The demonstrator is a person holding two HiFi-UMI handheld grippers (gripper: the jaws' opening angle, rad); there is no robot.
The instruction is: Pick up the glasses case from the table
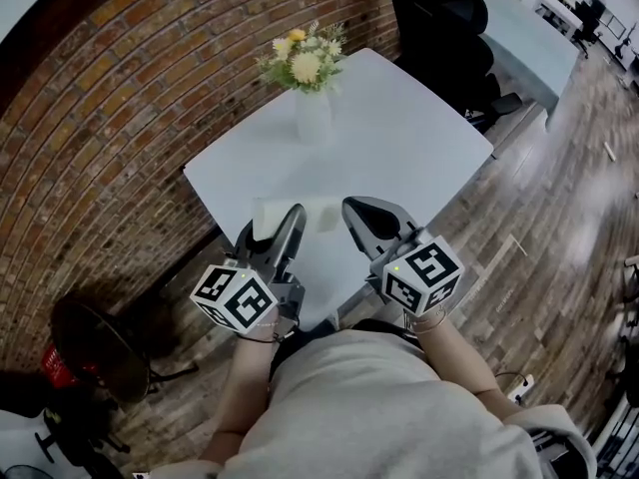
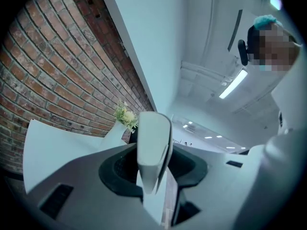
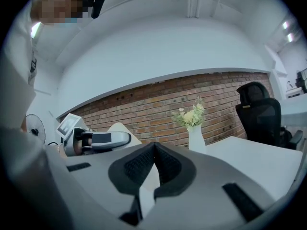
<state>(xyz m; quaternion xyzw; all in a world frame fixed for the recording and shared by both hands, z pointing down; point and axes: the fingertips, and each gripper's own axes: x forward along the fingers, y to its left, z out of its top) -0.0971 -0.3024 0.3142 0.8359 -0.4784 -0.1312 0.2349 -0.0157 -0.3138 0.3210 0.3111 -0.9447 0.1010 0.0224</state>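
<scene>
The glasses case (image 1: 310,214) is a pale white oblong held over the near part of the white table (image 1: 399,138). My left gripper (image 1: 275,230) is shut on it. In the left gripper view the case (image 2: 153,143) stands on edge between the dark pads (image 2: 115,169), filling the gap of the left gripper (image 2: 153,174). My right gripper (image 1: 359,213) hovers just right of the case, shut with nothing in it. In the right gripper view its black pads (image 3: 136,166) meet at the right gripper (image 3: 153,150), and the left gripper (image 3: 96,140) shows at the left.
A white vase of yellow and white flowers (image 1: 312,88) stands mid-table towards the brick wall (image 1: 120,98). A black office chair (image 1: 444,28) is beyond the table's far right corner. A dark fan (image 1: 95,352) stands on the wooden floor at the lower left.
</scene>
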